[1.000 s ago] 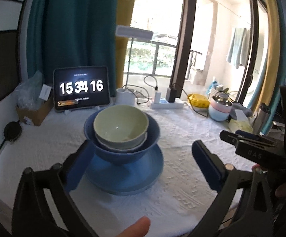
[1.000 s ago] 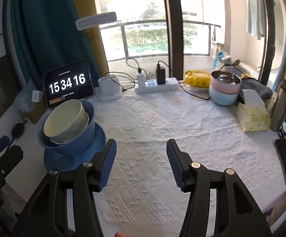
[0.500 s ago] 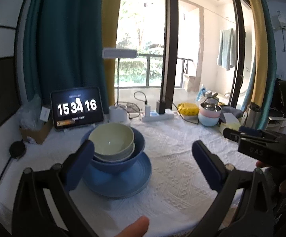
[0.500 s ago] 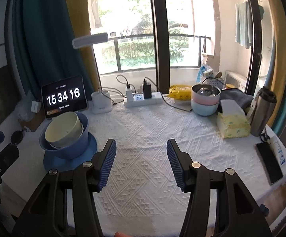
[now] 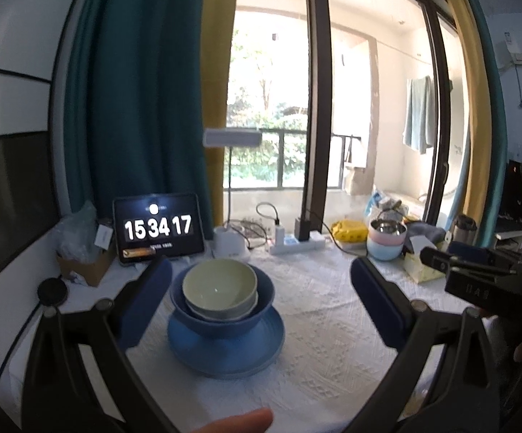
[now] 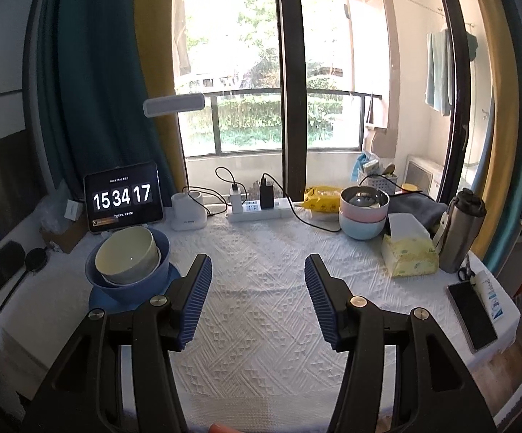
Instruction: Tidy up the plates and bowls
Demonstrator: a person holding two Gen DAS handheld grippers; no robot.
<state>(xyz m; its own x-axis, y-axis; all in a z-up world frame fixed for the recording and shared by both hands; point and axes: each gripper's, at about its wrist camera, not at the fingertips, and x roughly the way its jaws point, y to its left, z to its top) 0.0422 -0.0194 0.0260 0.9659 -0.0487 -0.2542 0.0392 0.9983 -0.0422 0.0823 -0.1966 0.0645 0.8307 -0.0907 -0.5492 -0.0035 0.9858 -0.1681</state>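
My left gripper [image 5: 261,281], jaws wide and empty, faces the stacked bowls [image 5: 221,296] straight ahead; my right gripper [image 6: 257,285], half-open and empty, has them far left.

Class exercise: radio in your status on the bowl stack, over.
Left gripper and right gripper open, empty. Pale bowl nested in blue bowl on blue plate. Nothing in the way.

Table [image 6: 261,310] w/ white textured cloth carrying: blue plate [image 6: 99,299] at left under stacked bowls, tablet clock [image 6: 123,197], lamp base [image 6: 188,211], power strip [image 6: 257,211], tissue box [image 6: 409,252], flask [image 6: 461,232], phone [image 6: 472,315] lying at right edge.
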